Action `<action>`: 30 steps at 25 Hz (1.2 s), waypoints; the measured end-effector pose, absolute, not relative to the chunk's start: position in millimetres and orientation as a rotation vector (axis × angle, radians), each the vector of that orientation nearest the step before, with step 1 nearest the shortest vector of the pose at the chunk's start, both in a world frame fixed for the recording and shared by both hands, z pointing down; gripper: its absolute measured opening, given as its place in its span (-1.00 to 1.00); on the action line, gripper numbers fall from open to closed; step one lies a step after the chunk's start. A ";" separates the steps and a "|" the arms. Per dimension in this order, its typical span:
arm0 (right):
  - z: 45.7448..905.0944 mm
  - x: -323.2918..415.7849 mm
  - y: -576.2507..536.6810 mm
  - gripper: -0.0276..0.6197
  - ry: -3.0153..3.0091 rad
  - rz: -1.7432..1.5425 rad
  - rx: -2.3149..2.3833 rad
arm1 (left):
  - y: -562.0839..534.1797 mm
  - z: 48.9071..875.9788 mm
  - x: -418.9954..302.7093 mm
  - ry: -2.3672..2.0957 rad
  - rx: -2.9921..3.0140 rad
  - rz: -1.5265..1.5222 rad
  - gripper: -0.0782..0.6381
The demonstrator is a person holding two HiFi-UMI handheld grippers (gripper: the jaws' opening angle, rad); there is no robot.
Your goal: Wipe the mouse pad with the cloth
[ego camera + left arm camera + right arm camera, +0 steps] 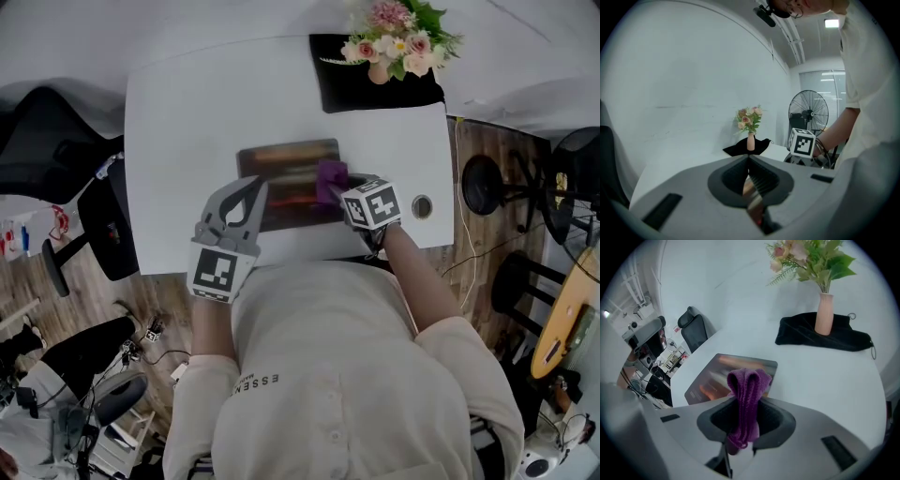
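A dark mouse pad (286, 159) with a reddish print lies in the middle of the white table (187, 112). My right gripper (336, 190) is shut on a purple cloth (330, 176) at the pad's right edge. In the right gripper view the folded cloth (747, 392) sticks up out of the shut right gripper (744, 404), and the mouse pad (715, 378) lies just beyond it. My left gripper (249, 190) is over the pad's left part. In its own view the left gripper (749, 159) has its jaws together with nothing between them; a sliver of the pad shows through below the tips.
A vase of flowers (394, 42) stands on a black cloth (361, 89) at the table's far right. A round cable hole (422, 206) is near the right edge. A black office chair (47, 141) stands left of the table, a fan (808, 112) to the right.
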State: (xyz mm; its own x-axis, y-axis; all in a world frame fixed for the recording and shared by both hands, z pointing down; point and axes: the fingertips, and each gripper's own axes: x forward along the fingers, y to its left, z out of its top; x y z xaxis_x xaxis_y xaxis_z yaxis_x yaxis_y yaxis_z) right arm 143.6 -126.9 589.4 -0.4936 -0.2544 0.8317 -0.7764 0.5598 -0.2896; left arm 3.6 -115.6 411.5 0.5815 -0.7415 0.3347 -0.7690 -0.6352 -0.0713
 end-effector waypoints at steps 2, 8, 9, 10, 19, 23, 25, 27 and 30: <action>590.4 157.3 -127.3 -0.58 -2.016 0.874 0.848 | -112.2 410.4 9.6 -1.310 2.720 0.521 -0.78; 589.5 185.2 -127.2 -0.58 -2.004 0.864 0.884 | -96.8 407.5 22.2 -1.347 2.714 0.526 -0.78; 589.4 189.5 -127.1 -0.58 -2.000 0.862 0.890 | -94.1 407.7 24.4 -1.348 2.714 0.526 -0.78; 588.8 193.2 -126.9 -0.58 -1.998 0.864 0.896 | -91.9 407.6 26.2 -1.349 2.716 0.525 -0.78; 551.1 162.2 -116.8 -0.59 -2.102 0.836 0.860 | -89.1 400.1 4.0 -1.403 2.715 0.501 -0.78; 538.5 112.6 -102.3 -0.59 -2.154 0.861 0.786 | -86.6 394.6 -24.3 -1.414 2.715 0.510 -0.78; 536.6 85.5 -90.5 -0.59 -2.171 0.873 0.740 | -82.0 394.9 -40.5 -1.411 2.707 0.515 -0.78; 537.9 59.1 -78.6 -0.59 -2.177 0.881 0.699 | -77.4 398.0 -57.8 -1.406 2.686 0.523 -0.78; 544.8 23.1 -60.3 -0.59 -2.171 0.884 0.637 | -70.2 402.3 -81.7 -1.409 2.639 0.526 -0.78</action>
